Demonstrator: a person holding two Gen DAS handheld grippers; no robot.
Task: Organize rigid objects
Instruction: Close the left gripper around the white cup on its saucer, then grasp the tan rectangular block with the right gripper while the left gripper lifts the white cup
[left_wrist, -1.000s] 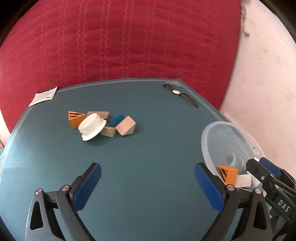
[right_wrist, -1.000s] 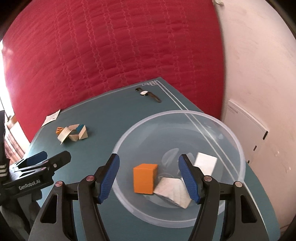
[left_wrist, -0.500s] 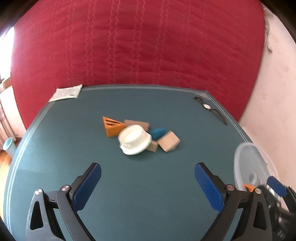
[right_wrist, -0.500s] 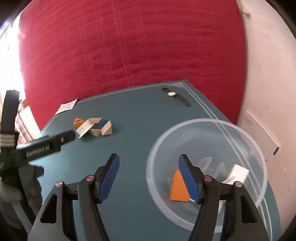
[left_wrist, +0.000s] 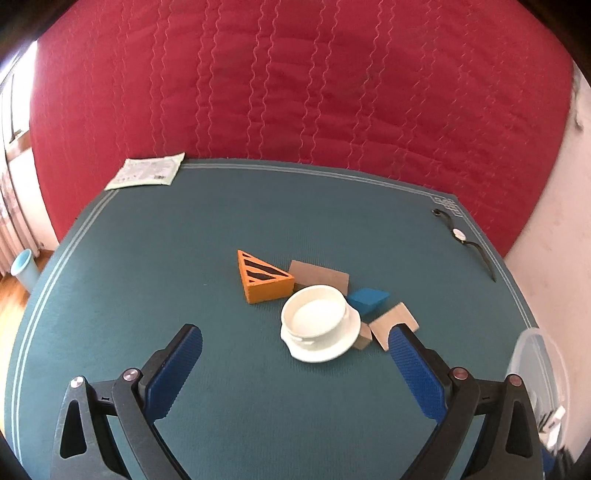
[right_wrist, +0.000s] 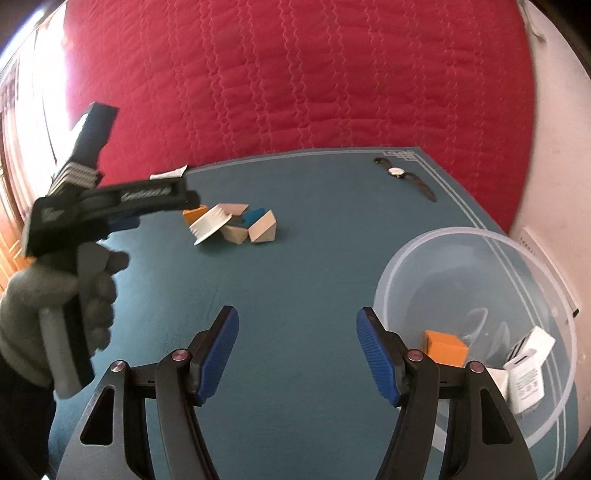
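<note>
I see a teal tabletop (left_wrist: 147, 258) against a red quilted backdrop (left_wrist: 295, 92). Both my left gripper (left_wrist: 295, 354) and right gripper (right_wrist: 297, 343) gape empty. The blocks (left_wrist: 266, 278) cluster mid-table around a white lid (left_wrist: 319, 328); the clear bowl (right_wrist: 443, 258) sits by the right edge.

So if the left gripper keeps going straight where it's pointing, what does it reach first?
Probably the white lid, lying almost centred ahead of the open left gripper and tilted against the wooden blocks; depth is hard to judge.
</note>
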